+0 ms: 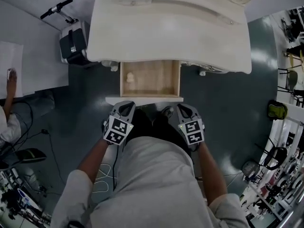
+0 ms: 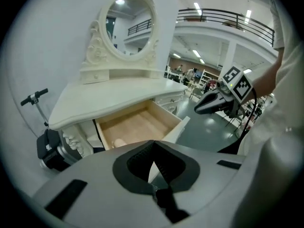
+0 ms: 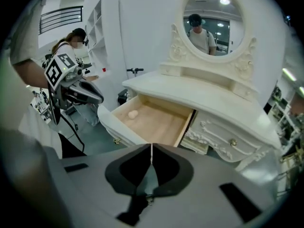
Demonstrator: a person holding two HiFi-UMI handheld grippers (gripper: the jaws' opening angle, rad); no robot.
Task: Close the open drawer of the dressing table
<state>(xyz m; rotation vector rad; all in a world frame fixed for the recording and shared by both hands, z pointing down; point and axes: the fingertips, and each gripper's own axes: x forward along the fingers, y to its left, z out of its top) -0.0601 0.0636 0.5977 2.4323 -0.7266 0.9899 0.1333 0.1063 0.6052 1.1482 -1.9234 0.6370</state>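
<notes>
Drawer of pale wood with cream front panel (image 1: 144,99) stands pulled out toward the near side under the cream dressing table's tabletop (image 1: 171,32). Left tongs (image 1: 126,107) and right tongs (image 1: 183,109) both closed, empty, just near its front. Probably stiff, slides easily; push front panel evenly at both ends.

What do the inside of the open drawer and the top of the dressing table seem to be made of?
Drawer inside: seemingly bare wood or wood board, matt, light brown with faint grain. Dressing table top: probably painted wood, cream, smooth with a soft sheen; the paint hides what lies beneath.
</notes>
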